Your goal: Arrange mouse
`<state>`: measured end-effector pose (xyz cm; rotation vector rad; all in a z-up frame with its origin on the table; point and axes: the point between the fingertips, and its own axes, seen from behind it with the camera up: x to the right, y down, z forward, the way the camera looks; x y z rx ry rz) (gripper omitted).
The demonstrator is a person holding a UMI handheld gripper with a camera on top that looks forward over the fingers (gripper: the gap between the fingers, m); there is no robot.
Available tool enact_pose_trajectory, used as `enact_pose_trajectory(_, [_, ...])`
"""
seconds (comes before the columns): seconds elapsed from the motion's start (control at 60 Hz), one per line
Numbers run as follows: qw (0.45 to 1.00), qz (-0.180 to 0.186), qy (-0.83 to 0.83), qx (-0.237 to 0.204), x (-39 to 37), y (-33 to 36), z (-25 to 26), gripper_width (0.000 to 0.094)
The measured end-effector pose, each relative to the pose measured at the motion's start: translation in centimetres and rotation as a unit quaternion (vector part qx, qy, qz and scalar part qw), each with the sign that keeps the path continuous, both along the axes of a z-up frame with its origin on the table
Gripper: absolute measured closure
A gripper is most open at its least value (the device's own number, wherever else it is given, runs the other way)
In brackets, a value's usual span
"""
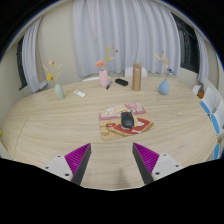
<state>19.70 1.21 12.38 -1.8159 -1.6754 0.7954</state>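
Black mouse point(127, 118) on mat point(128, 124), beyond open hand-held gripper point(113, 160).

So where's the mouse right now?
The mouse sits on a mat mid-table, beyond the open hand-held gripper, nearer than the vases.

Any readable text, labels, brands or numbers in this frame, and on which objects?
None readable.
The dark computer mouse shows no legible logo.
The patterned red-and-tan mat under it carries only blurred markings.
The brown cylindrical bottle beyond is too small to read.
The tongs stand open, unmarked.
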Motion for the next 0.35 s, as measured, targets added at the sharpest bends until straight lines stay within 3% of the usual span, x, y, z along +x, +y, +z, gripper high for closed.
enact_pose_trajectory(0.2, [1.0, 0.015, 0.008, 0.025, -0.32, -0.46, -0.21, 0.0084])
enact_pose_trajectory(0.35, [1.0, 0.004, -0.001, 0.024, -0.11, -0.31, -0.22, 0.0085])
